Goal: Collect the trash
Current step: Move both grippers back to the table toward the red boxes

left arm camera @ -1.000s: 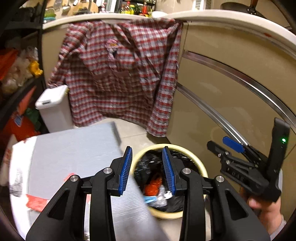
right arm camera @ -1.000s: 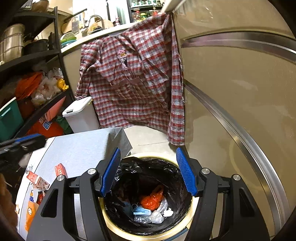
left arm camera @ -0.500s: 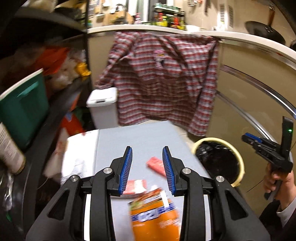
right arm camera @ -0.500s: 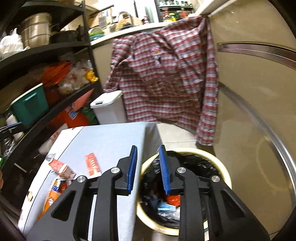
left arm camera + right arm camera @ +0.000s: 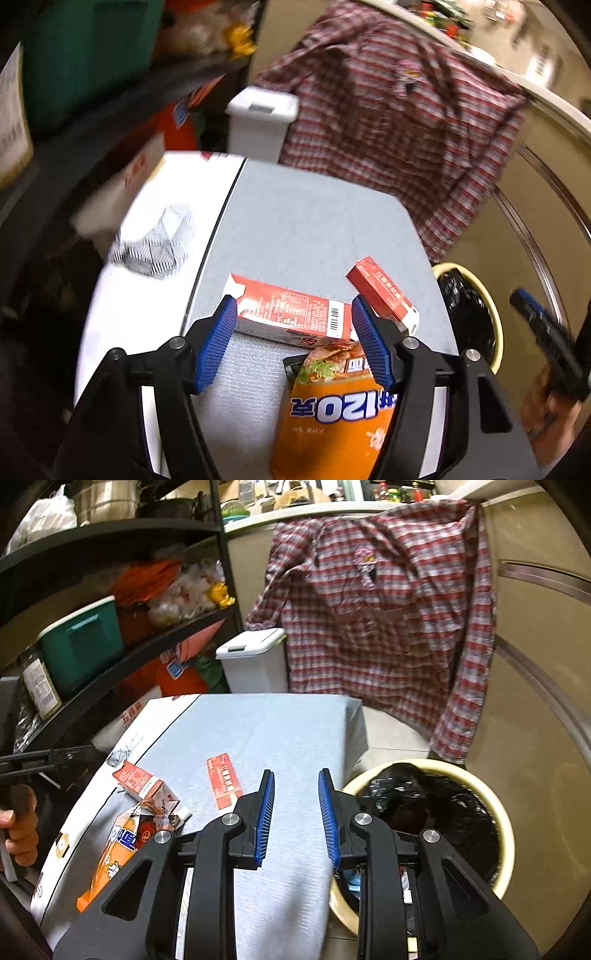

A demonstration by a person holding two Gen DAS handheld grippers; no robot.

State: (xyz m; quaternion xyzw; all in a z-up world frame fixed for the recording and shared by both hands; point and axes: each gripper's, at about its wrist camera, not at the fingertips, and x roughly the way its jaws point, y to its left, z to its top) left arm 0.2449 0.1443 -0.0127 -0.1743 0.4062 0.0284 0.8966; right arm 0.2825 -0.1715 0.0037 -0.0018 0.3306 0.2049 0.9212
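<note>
In the left wrist view my left gripper (image 5: pixel 293 343) hovers low over the grey table (image 5: pixel 306 229), its jaws opening. A red-and-white carton (image 5: pixel 291 314) lies just beyond the blue pads, which do not press on it. An orange snack bag (image 5: pixel 332 413) lies under the gripper and a small red box (image 5: pixel 384 291) lies to its right. My right gripper (image 5: pixel 295 816) hangs over the table's right edge, jaws narrowly apart with nothing between them. A cream bin with a black liner (image 5: pixel 436 812) stands right of it. The carton (image 5: pixel 144 782), the red box (image 5: pixel 223 782) and the bag (image 5: pixel 118 849) lie to its left.
A plaid shirt (image 5: pixel 376 602) hangs from the counter behind the table. A white lidded bin (image 5: pixel 255 661) stands on the floor beyond the table. Black shelves (image 5: pixel 110 657) with a green box and bags line the left side. The table's left strip is white (image 5: pixel 122 302).
My left gripper swung left from above the bin to the trash on the table, dropped lower, and its jaws widened. My right gripper's jaws narrowed and it shifted left from the bin to the table edge.
</note>
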